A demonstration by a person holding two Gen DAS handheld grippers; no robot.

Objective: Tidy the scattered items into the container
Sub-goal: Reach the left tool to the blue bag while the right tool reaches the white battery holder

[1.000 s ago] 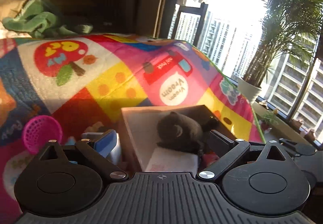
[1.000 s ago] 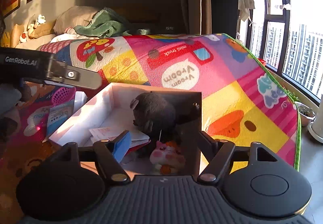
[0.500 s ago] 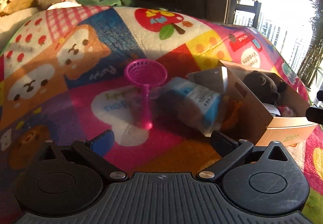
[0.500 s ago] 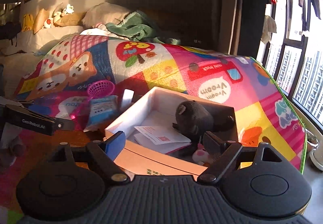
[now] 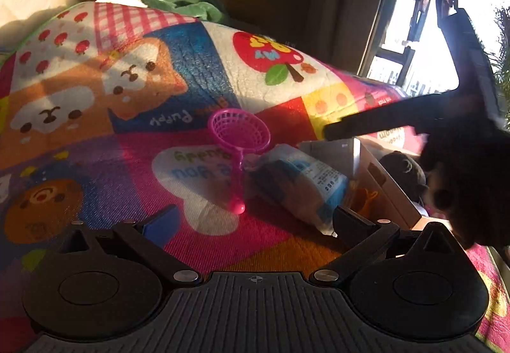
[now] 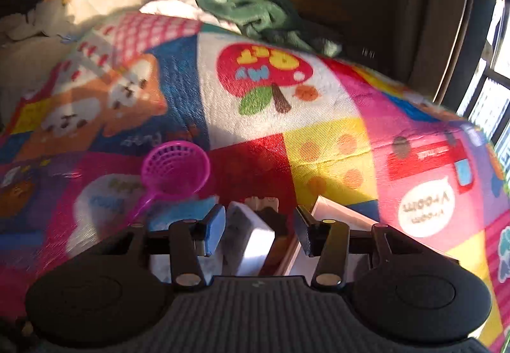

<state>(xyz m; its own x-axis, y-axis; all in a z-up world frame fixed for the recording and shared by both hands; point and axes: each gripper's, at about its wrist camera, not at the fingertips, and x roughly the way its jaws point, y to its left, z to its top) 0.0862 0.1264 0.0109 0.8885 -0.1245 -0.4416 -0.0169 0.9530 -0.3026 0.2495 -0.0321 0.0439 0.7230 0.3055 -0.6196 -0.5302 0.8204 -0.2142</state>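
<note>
Left gripper (image 5: pixel 253 219) is held open and empty over the play mat (image 5: pixel 95 162); right gripper (image 6: pixel 259 233) is also open, jaws straddling a small white block (image 6: pixel 251 241) beside the cardboard box (image 5: pixel 382 181), contact not confirmed. The blue-white plastic packet (image 5: pixel 302 184) lies against the box wall; judged light, soft and slippery, best pinched across its middle. Further out, the pink toy sieve (image 5: pixel 239 133) lies on the mat; judged light, rigid, thin plastic, best taken by the handle (image 5: pixel 237 181)
</note>
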